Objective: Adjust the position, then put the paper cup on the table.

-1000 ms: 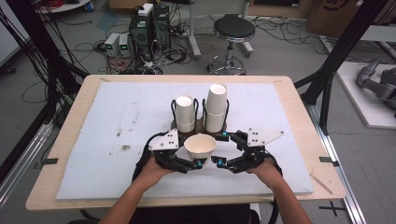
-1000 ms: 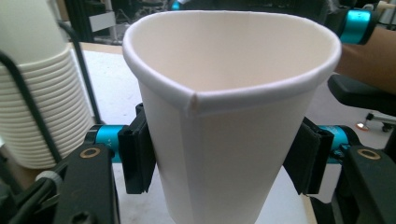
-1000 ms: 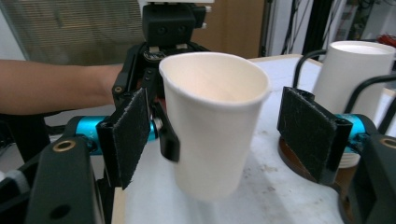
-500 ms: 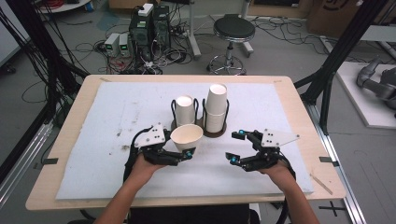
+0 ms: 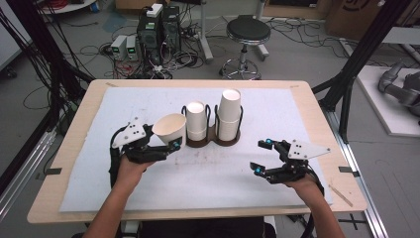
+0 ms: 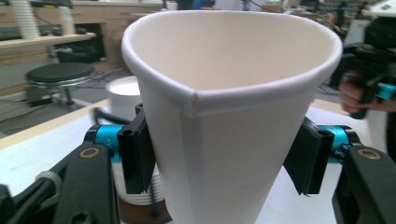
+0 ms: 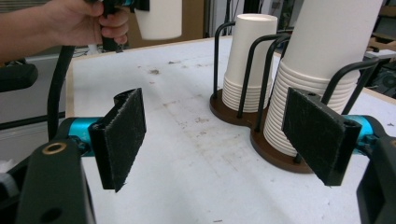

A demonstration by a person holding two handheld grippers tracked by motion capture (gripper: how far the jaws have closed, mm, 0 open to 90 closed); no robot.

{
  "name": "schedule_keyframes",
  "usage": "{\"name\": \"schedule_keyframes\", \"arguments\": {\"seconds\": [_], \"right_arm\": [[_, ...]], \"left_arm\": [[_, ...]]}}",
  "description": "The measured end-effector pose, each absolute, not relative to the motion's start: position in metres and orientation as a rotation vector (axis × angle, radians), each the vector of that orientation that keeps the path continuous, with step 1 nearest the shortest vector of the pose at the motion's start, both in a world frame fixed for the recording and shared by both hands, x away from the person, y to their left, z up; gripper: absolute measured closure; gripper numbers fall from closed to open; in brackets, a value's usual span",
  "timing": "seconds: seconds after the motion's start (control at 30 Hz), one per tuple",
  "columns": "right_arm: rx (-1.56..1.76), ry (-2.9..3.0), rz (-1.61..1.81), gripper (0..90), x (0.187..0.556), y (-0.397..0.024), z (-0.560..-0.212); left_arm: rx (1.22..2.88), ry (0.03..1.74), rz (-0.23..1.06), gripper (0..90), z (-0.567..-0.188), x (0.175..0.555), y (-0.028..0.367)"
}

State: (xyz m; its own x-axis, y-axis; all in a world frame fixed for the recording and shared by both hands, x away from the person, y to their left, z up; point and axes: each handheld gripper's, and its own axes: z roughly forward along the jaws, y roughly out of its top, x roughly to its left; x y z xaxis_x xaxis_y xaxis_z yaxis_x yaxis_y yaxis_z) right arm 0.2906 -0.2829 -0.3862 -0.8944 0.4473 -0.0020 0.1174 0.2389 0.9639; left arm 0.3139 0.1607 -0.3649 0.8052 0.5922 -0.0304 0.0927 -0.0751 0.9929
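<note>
**A:** I begin with the biggest thing. The wide wooden counter with the white mat (image 5: pixel 297 114) carries a dark brown double cup holder with black wire loops (image 5: pixel 213 141), near its middle. Two stacks of white paper cups stand in it, the short stack (image 5: pixel 196 121) and the tall stack (image 5: pixel 230 115).

**B:** And the single cup?

**A:** The single white paper cup (image 6: pixel 233 116) is in my left tool (image 5: pixel 171 145), lifted off the counter and tilted, its mouth turned up and toward my side. The jaws are closed on its lower wall, one pad on each side, and the rim is pressed a little out of round.

**B:** Which way to the holder?

**A:** In the high view the cup is just to the left of the short stack, very near it. Its long axis leans, but the stacks stand upright, so I judge the cup must be turned before it can go on a stack. The left hand is much nearer; my right tool (image 5: pixel 262 156) rests well apart, wide open, with nothing in it.

**B:** Anything unclear?

**A:** The bottom of the cup is cut off in the left gripper view, and I cannot tell if it touches the wire loop.
</note>
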Motion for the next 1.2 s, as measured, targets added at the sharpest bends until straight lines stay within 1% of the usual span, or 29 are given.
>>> {"name": "schedule_keyframes", "arguments": {"seconds": [0.77,1.2], "right_arm": [[0.573,2.215,1.713,22.2,0.293,-0.287,-0.386],[0.577,2.203,1.716,22.2,0.292,-0.291,-0.386]], "left_arm": [[1.541,0.699,0.564,35.7,-0.365,0.324,0.214],[1.533,0.729,0.591,35.7,-0.369,0.325,0.222]]}}
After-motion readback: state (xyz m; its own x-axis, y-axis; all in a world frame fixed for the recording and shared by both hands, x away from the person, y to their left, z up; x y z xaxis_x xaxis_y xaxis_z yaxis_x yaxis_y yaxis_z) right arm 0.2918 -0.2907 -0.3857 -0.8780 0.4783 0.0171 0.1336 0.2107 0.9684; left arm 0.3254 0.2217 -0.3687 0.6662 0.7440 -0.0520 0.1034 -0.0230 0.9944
